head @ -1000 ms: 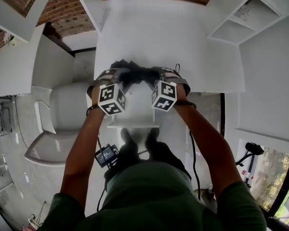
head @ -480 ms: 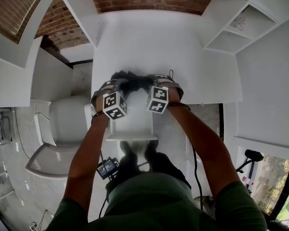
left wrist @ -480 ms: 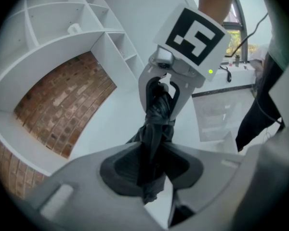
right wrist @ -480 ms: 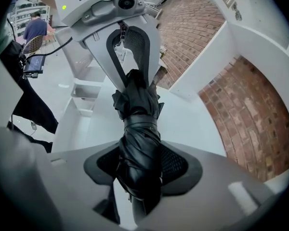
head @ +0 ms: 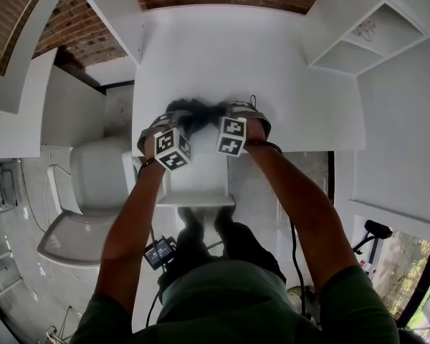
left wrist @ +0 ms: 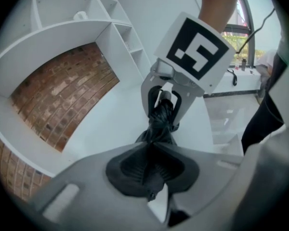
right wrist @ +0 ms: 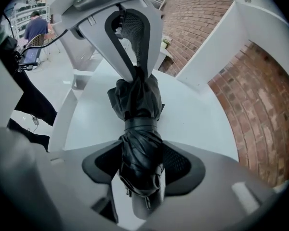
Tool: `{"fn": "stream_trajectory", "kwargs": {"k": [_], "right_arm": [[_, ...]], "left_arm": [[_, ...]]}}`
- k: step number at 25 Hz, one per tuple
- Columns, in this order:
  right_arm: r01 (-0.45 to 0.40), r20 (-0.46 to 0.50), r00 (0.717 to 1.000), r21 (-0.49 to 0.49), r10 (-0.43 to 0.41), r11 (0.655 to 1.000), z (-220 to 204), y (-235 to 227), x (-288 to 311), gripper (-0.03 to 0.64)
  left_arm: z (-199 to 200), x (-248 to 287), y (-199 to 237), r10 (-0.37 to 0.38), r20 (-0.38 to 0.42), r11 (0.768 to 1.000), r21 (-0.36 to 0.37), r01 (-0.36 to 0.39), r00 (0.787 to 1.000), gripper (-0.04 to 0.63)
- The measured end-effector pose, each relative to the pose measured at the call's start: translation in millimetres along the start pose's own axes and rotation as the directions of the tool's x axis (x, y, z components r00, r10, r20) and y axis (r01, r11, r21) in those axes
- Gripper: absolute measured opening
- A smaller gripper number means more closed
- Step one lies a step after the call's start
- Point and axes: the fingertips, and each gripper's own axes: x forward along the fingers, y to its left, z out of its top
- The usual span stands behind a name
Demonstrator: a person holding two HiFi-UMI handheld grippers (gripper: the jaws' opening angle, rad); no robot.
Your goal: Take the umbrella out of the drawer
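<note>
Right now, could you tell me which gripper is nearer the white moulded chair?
Left. The left gripper, jaws just closing on the folded black umbrella, sits toward the white chair; the right gripper, jaws just opening around the umbrella, is farther.

In the head view the umbrella (head: 199, 112) is only a dark blur, its ends not told apart. The drawer's (head: 197, 201) inside cannot be made out, and the shoes (head: 204, 224) below are blurred. In the right gripper view, a far-off person (right wrist: 37, 23) is too small to make out.
</note>
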Motion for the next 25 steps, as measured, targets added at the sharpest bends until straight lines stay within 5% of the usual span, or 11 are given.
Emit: {"fn": "stream_trajectory", "kwargs": {"k": [11, 17, 21, 25], "right_arm": [[-0.060, 0.006, 0.998, 0.056, 0.060, 0.997, -1.2, 5.0, -11.5, 0.305], [0.026, 0.115, 0.992, 0.176, -0.047, 0.984, 13.4, -6.7, -59.7, 0.296], [0.121, 0.242, 0.950, 0.292, -0.195, 0.949, 40.4, -28.3, -122.4, 0.200], [0.181, 0.367, 0.857, 0.444, -0.362, 0.878, 67.7, -45.6, -205.3, 0.011]], "left_arm": [[0.0, -25.8, 30.1, 0.123, 0.056, 0.984, -0.136, -0.114, 0.991, 0.028], [4.3, -75.9, 45.3, 0.196, 0.107, 0.972, -0.156, -0.178, 0.975, 0.003], [20.3, -123.0, 53.4, 0.247, 0.161, 0.960, -0.171, -0.220, 0.955, 0.003], [40.9, -178.3, 54.1, 0.292, 0.233, 0.950, -0.181, -0.254, 0.928, 0.003]]}}
